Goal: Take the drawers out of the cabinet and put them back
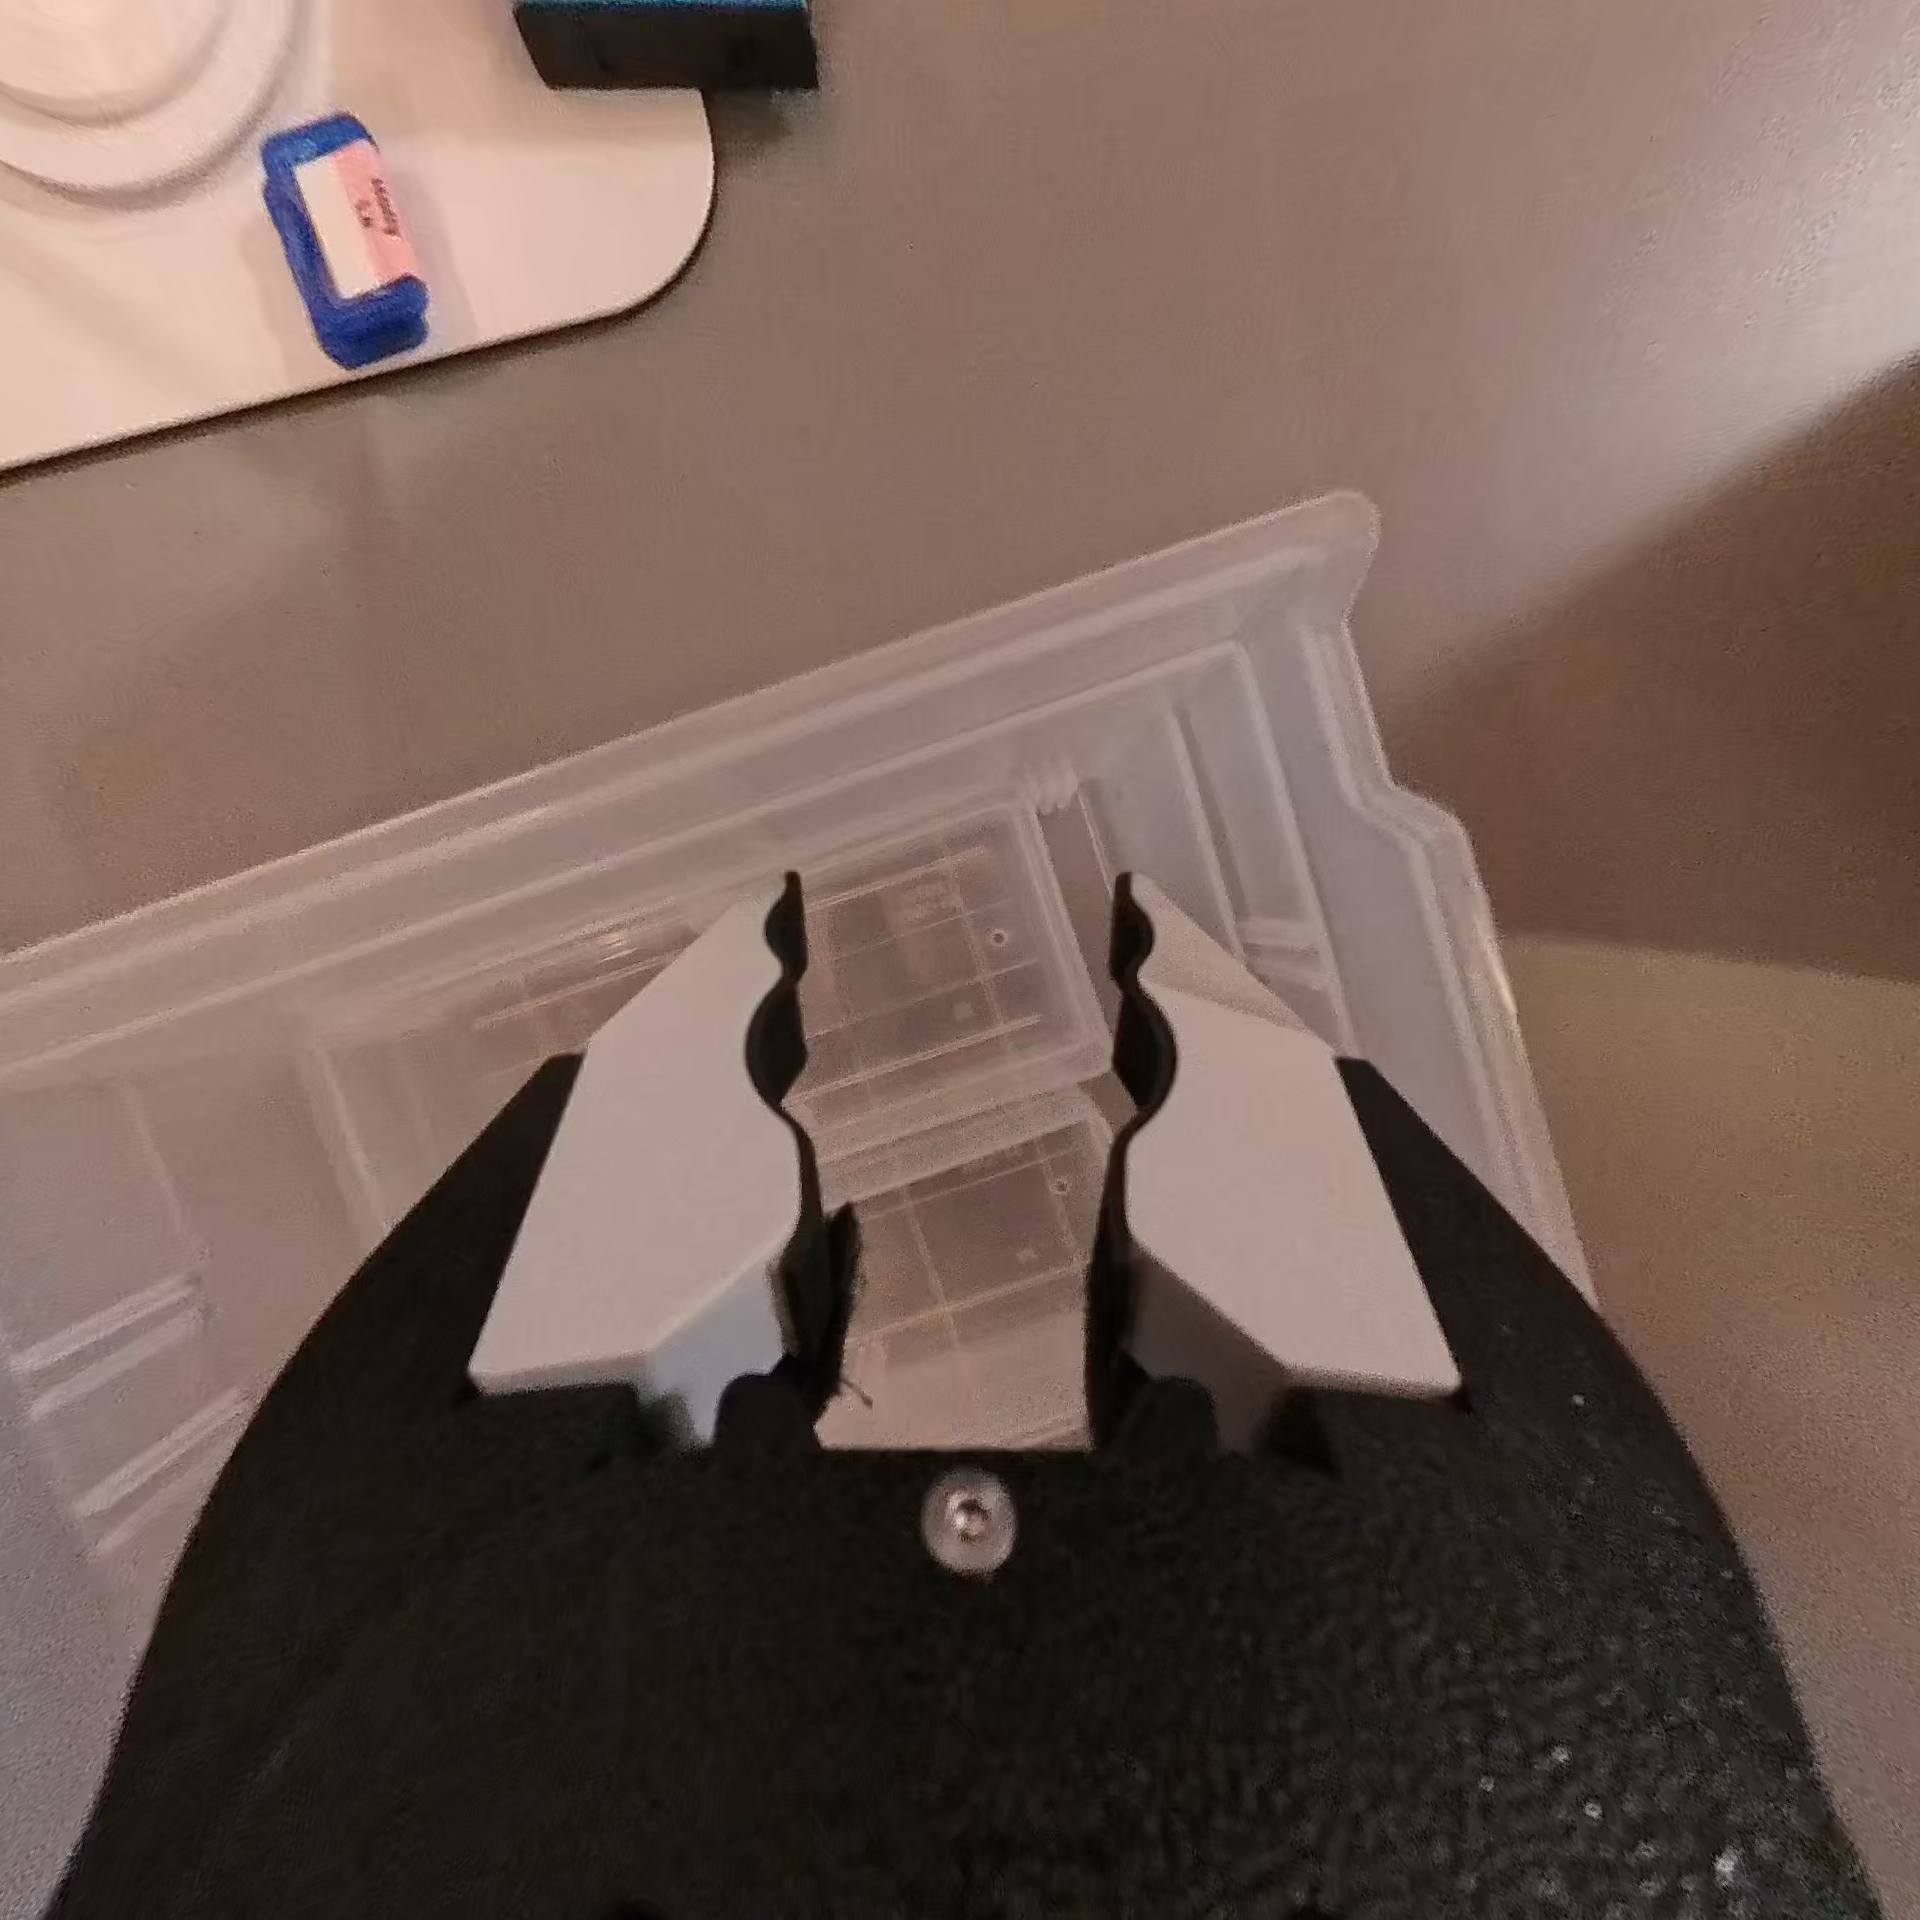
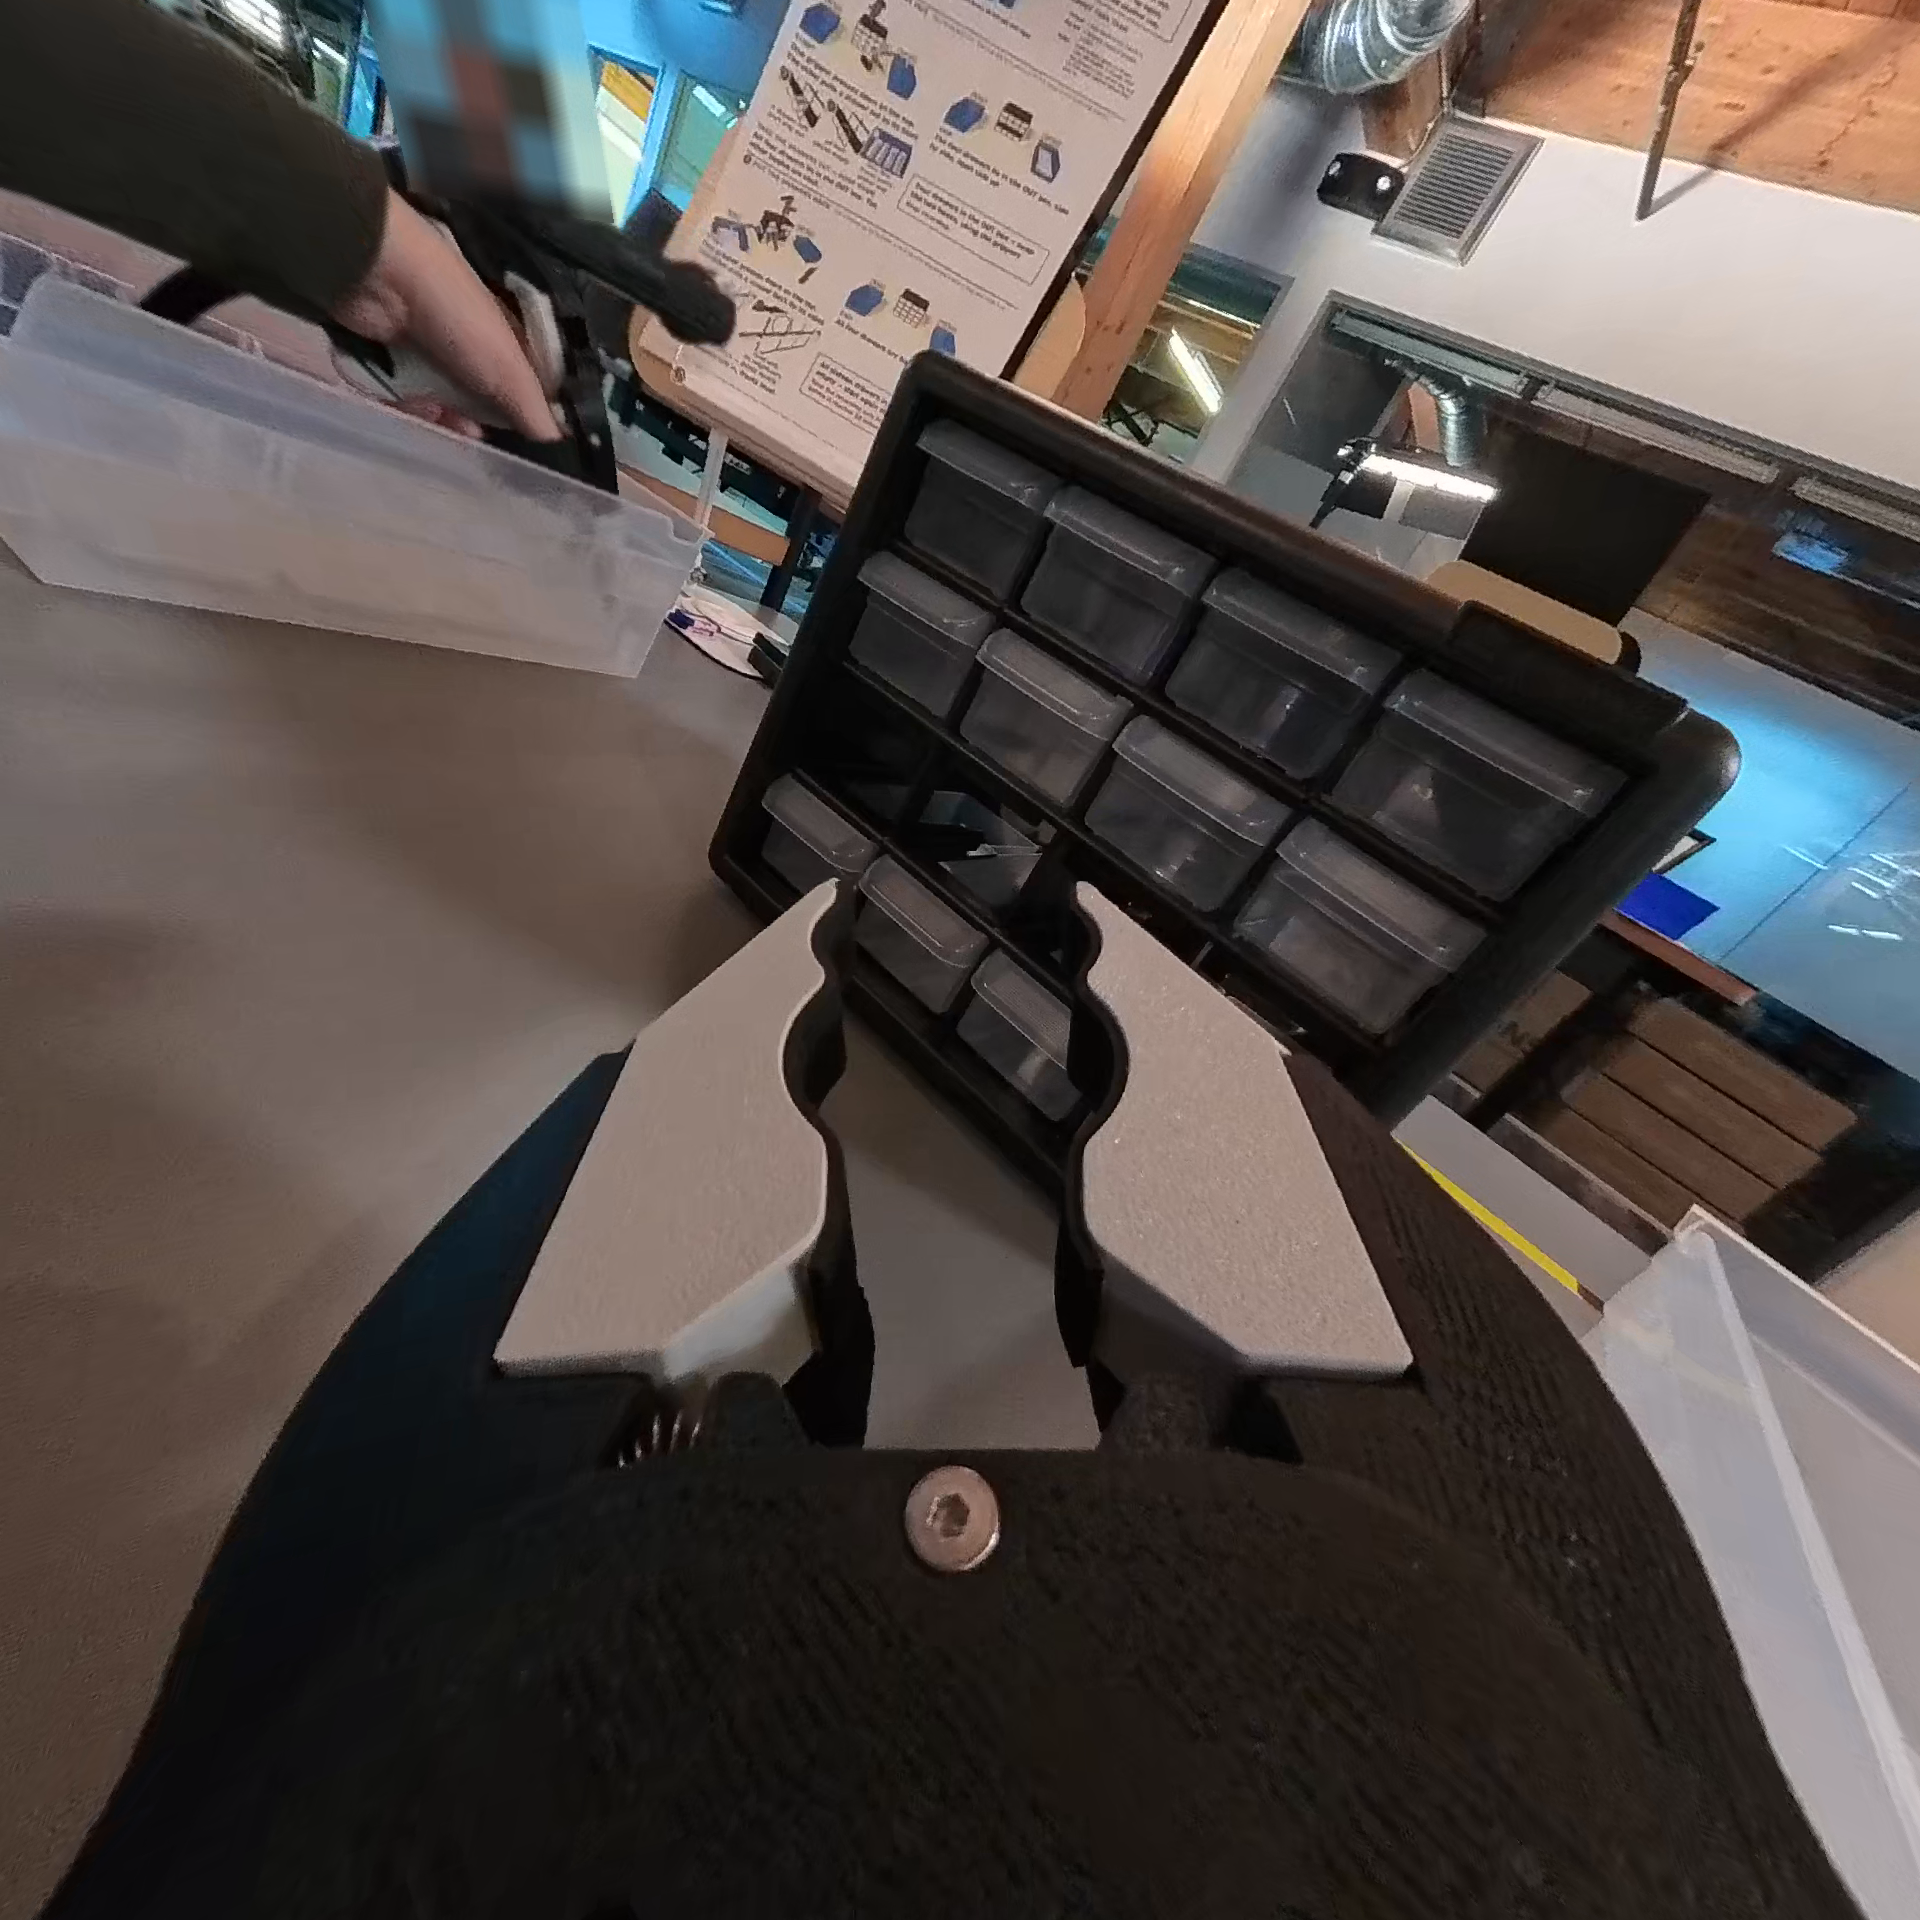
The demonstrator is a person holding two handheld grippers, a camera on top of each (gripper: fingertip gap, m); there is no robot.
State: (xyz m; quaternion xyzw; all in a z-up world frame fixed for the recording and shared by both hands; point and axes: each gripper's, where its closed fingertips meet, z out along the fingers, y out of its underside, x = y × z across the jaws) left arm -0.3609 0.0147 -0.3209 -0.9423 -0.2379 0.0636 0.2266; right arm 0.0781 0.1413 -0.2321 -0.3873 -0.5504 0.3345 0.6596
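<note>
In the left wrist view my left gripper (image 1: 961, 904) is open, low over a clear plastic bin (image 1: 727, 769) on the grey table. Two small clear drawers lie in the bin, one (image 1: 935, 987) between the fingertips and one (image 1: 977, 1236) nearer the palm. I cannot tell whether the fingers touch them. In the right wrist view my right gripper (image 2: 956, 904) is open and empty, just in front of the black cabinet (image 2: 1621, 914). The cabinet holds several clear drawers (image 2: 1278, 675), and some slots on its left side (image 2: 883, 758) are empty. The left gripper (image 2: 561, 416), held by a hand, reaches into the same bin (image 2: 312, 540).
A second clear bin (image 2: 1766, 1455) stands at the right near my right gripper. An instruction board (image 2: 914, 177) leans behind the cabinet. A white board (image 1: 582, 208) with a blue-framed tag (image 1: 343, 239) and a black block (image 1: 665, 47) lie beyond the left bin.
</note>
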